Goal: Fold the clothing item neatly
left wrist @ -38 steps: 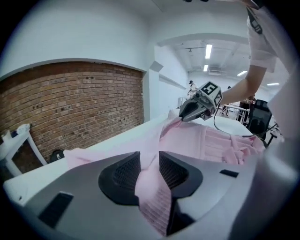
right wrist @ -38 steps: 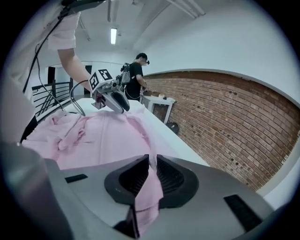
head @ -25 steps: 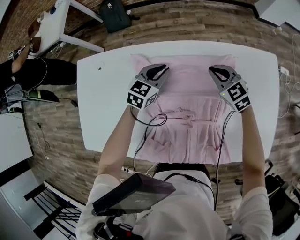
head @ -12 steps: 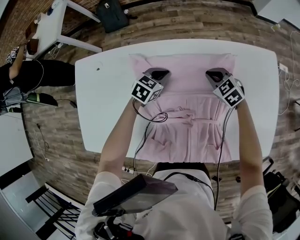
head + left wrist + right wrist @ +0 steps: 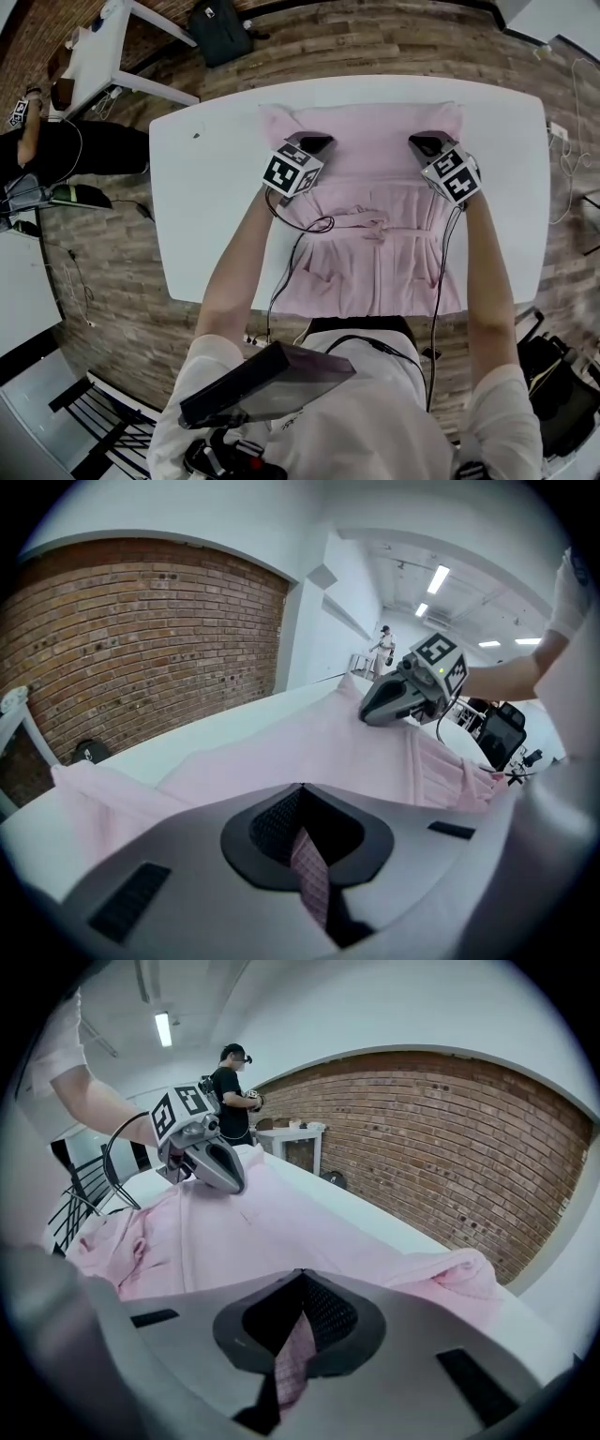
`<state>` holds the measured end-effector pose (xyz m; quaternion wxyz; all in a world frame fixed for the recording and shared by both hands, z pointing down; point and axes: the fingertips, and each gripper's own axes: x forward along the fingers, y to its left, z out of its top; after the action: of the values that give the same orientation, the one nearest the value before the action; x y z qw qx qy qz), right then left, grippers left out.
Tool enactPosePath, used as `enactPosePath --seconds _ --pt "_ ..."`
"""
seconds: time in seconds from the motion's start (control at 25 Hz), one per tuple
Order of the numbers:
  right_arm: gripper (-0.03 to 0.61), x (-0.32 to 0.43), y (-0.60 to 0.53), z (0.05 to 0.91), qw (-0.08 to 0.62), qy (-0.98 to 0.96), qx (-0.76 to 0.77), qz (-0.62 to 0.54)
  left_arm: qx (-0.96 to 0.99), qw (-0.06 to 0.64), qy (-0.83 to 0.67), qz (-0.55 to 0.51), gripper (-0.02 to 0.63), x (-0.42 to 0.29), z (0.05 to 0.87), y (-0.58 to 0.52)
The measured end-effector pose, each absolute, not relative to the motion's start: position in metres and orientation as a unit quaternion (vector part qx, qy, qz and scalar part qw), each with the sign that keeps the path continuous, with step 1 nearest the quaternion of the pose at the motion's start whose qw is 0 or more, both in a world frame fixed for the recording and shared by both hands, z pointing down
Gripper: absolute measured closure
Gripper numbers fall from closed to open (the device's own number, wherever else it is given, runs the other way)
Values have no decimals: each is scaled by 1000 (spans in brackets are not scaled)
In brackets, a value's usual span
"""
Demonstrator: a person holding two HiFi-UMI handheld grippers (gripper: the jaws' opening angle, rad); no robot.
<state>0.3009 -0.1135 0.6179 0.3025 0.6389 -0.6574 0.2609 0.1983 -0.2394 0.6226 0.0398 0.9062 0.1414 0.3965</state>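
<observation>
Left gripper [image 5: 314, 142] and right gripper [image 5: 424, 143] each clamp the pink garment [image 5: 375, 192] near the tabletop's [image 5: 216, 216] far edge; it lies mostly spread out, so I judge folding has barely begun.

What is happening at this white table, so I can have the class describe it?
A person holds a gripper in each hand over a pink garment spread on the white table. The left gripper is shut on the cloth toward the garment's far left, the right gripper toward its far right. Each pinches a strip of pink fabric between its fingers. The garment lies mostly flat and reaches the table's near edge.
</observation>
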Motion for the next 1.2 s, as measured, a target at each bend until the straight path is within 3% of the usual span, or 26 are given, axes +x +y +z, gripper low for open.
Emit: enactPosePath --seconds 0.2,0.72,0.88,1.2 --pt "575 289 -105 581 238 -655 671 255 919 55 125 371 612 190 598 -233" --pt "574 223 -87 516 181 -650 703 223 948 87 124 280 612 148 511 -183" --pt "575 203 -72 492 135 -638 728 211 960 86 106 243 612 124 482 -172" --pt "575 183 -38 473 110 -602 765 202 963 131 74 224 612 82 477 -166"
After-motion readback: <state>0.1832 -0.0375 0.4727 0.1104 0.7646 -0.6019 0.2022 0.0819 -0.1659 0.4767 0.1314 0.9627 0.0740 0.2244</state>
